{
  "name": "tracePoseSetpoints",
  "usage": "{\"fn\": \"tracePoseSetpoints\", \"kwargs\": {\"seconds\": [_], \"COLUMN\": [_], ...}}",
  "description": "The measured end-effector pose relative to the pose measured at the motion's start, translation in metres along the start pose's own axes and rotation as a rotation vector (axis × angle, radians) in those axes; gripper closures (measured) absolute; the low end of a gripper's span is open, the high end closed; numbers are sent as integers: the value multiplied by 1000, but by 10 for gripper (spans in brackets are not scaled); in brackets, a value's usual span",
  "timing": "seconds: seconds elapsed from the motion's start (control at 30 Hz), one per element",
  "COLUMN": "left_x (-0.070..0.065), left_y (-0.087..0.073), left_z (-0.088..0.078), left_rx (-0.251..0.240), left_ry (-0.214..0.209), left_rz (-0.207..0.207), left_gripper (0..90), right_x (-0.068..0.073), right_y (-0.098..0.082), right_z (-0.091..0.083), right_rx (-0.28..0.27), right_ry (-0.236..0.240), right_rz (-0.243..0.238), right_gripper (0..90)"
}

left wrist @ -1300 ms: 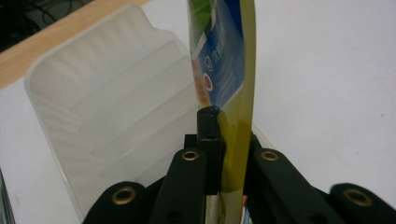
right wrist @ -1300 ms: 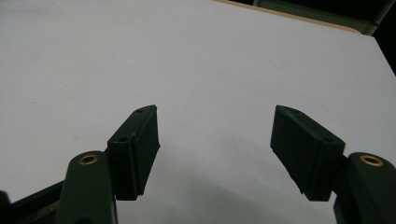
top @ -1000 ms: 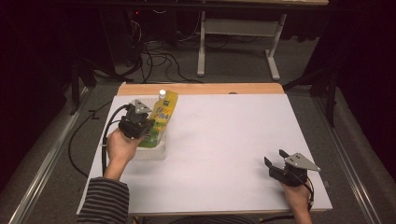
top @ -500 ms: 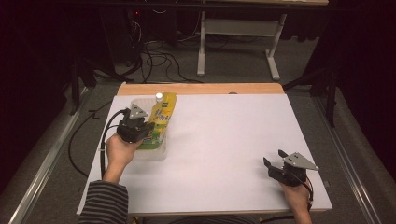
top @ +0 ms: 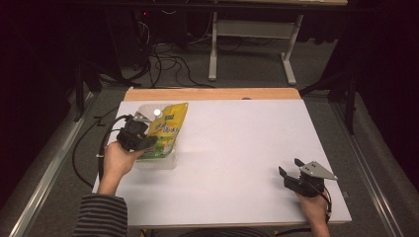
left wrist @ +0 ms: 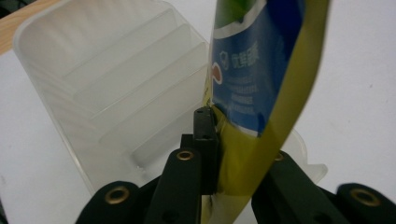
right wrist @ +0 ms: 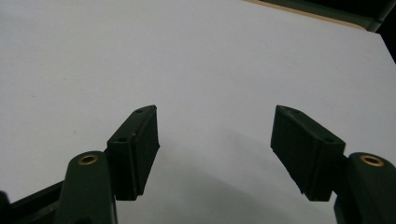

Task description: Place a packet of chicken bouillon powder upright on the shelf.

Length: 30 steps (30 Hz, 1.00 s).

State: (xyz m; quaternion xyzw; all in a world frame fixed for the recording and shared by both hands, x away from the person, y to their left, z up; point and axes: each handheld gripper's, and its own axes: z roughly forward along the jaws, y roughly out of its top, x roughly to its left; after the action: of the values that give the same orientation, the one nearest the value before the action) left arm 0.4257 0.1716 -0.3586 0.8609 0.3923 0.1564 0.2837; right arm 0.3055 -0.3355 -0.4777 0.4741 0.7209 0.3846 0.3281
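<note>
A yellow-green refill pouch [top: 171,128] with a white cap [top: 157,112] leans over a translucent plastic rack [top: 164,161] at the left of the white table. My left gripper [top: 149,141] is shut on the pouch's lower edge. In the left gripper view the black jaws [left wrist: 236,140] pinch the yellow seam of the pouch [left wrist: 254,65], whose blue printed back faces me. The ribbed rack [left wrist: 116,79] lies just behind it. My right gripper [top: 290,166] rests open near the table's front right, and it holds nothing [right wrist: 215,135].
The white table top [top: 237,143] has a wooden strip [top: 212,94] along its far edge. A black cable [top: 106,136] loops off the left edge beside the left hand. Table legs and cables stand on the dark floor beyond.
The pouch's capped top has tipped left and toward me, and the left gripper and hand have moved with it. The right gripper has stayed still.
</note>
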Motion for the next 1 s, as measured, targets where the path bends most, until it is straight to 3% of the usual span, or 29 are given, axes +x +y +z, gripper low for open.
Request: {"fn": "tracePoseSetpoints", "kwargs": {"seconds": [0.07, 0.17, 0.4, 0.43, 0.47, 0.5, 0.77, 0.9, 1.0], "left_x": [-5, -8, -7, -7, -7, -8, -15, -14, -12], "left_y": [-2, -7, -13, -14, -14, -14, -3, -4, -7], "left_z": [0, -1, -1, 1, 1, 4, 9, 12, 13], "left_rx": [-26, -72, -154, -192, -192, -222, -303, -340, -339], "left_ry": [34, 39, 71, 83, 83, 86, 110, 108, 96], "left_rz": [30, 43, 19, 12, 12, 11, 31, 28, 20], "left_gripper": [863, 871, 878, 879, 879, 880, 884, 884, 881], "right_x": [0, 0, 0, 0, 0, 0, 1, 0, 0], "right_y": [0, 0, 0, 0, 0, 0, 0, 0, 0], "right_z": [0, 0, 0, 0, 0, 0, 1, 0, 0], "right_rx": [-3, -3, 0, 1, 2, 2, 4, 4, 3], "right_ry": [3, 3, 2, 1, 1, 1, 2, 0, 1], "right_rz": [3, 7, -4, -4, -4, -4, 1, 0, -3], "right_gripper": [329, 329, 329, 328, 328, 328, 328, 328, 328]}}
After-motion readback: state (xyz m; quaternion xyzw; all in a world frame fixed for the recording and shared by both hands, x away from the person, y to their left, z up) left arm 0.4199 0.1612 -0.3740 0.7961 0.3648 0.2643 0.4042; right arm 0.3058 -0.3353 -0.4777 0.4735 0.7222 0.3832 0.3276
